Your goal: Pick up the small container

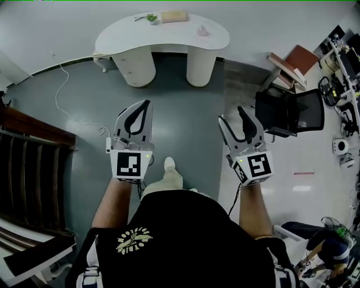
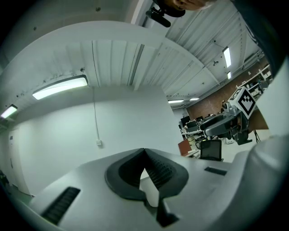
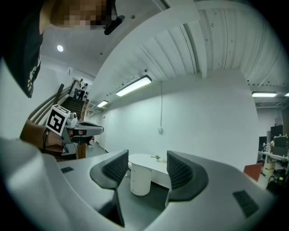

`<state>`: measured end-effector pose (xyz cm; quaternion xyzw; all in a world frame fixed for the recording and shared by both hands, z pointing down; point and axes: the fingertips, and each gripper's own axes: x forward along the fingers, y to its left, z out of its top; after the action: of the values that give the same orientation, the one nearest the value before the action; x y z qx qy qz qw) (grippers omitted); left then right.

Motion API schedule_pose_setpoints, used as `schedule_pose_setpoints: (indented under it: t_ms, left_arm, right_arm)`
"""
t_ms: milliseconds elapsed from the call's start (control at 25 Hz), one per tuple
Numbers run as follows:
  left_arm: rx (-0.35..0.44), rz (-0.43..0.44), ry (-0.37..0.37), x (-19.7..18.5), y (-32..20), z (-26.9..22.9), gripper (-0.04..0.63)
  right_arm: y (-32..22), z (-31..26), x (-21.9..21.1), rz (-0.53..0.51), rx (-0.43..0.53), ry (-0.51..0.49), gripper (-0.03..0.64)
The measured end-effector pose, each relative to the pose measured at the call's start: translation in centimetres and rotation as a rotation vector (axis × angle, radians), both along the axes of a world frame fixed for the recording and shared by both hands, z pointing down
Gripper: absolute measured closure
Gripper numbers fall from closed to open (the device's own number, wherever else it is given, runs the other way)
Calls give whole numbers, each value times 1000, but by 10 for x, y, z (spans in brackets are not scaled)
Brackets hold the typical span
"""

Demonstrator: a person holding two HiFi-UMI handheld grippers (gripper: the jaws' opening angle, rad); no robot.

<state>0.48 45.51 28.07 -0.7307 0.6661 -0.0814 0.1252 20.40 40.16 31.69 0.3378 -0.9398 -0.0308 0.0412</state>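
Far ahead stands a white kidney-shaped table (image 1: 169,39). On its right part sits a small pinkish container (image 1: 202,31), with a tan box (image 1: 174,16) and a little green plant (image 1: 151,18) further back. My left gripper (image 1: 147,103) is held at waist height, well short of the table, with its jaws closed tip to tip and nothing between them (image 2: 144,151). My right gripper (image 1: 231,115) is level with it and open and empty. The table (image 3: 149,163) shows between its jaws (image 3: 147,155). The container is too small to make out there.
A black office chair (image 1: 292,109) stands to the right of the table. Dark wooden stairs (image 1: 28,163) run along the left. A white cable (image 1: 62,95) trails over the grey floor. Shelves with equipment (image 1: 343,62) line the right edge, and another person (image 1: 326,247) crouches at the bottom right.
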Motion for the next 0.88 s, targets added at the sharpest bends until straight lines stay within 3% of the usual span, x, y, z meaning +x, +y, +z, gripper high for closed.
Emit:
schedule_pose_setpoints:
  t_ms: [120, 480, 880]
  left_arm:
    - [-19, -5, 37, -19, -28, 4, 586]
    - [-40, 48, 32, -70, -113, 9, 587]
    - [-62, 155, 28, -104, -158, 14, 586]
  right_arm:
    - [-25, 8, -11, 25, -30, 2, 343]
    - [-94, 9, -57, 77, -29, 60, 339]
    - [-128, 0, -103, 111, -33, 74, 339]
